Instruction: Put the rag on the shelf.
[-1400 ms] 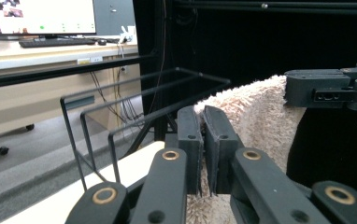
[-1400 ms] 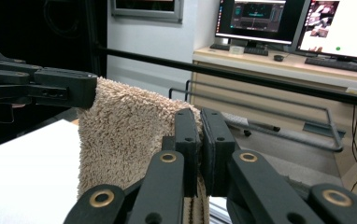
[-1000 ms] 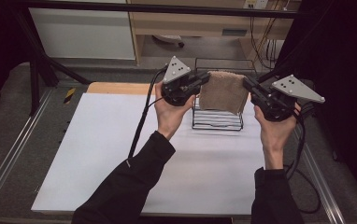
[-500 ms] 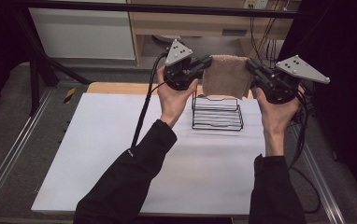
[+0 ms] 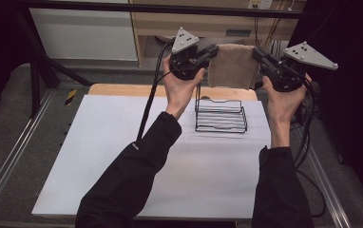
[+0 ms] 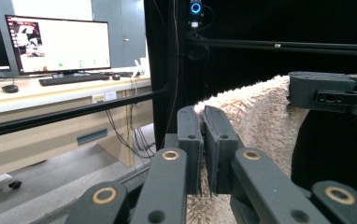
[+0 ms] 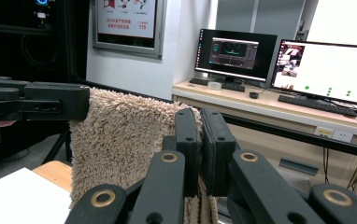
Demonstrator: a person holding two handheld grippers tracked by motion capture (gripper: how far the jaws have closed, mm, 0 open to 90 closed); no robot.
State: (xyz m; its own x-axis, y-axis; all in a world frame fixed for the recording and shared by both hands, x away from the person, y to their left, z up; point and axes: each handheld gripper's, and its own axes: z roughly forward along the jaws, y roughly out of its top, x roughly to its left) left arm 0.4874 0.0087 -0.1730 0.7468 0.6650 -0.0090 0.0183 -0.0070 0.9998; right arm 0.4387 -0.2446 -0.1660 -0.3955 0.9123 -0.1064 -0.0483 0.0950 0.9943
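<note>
Both grippers, left gripper (image 5: 212, 51) and right gripper (image 5: 259, 56), pinch the 2 top corners of the beige towel (image 5: 233, 65), hanging high above the wire rack (image 5: 220, 115); keeping it taut and level should help draping.

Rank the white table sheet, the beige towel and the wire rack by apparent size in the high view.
1. White table sheet, clearly largest.
2. Wire rack and beige towel: look alike; the towel is held up nearer the camera, so unranked.

White table (image 5: 122, 156), wooden far edge; black wire rack (image 5: 220, 115) on it.
</note>
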